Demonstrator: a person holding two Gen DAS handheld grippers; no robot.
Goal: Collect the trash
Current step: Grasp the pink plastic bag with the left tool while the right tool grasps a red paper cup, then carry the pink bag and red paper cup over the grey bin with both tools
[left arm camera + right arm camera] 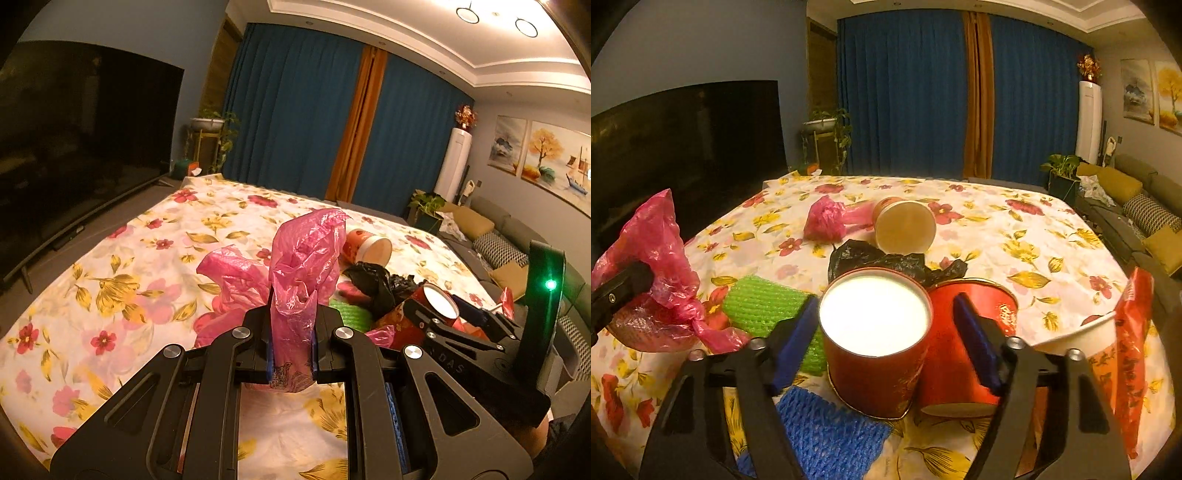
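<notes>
The surface (1052,236) with the flowery cloth is covered in trash. The left fingers (291,354) are pinching a thin pink bag (306,258), which stands up loose above them. It is floppy, so its mouth may fall shut when something is dropped in.

The right fingers (886,343) are spread on both sides of a red cup (875,332) lying on its side, and the pads do not press on it yet. The cup is round and smooth, so it could roll or squirt out if they squeeze near its edge. A second red cup (964,347) lies touching it by the right finger and might get bumped or caught too. The green net (764,306) by the left finger could snag
</notes>
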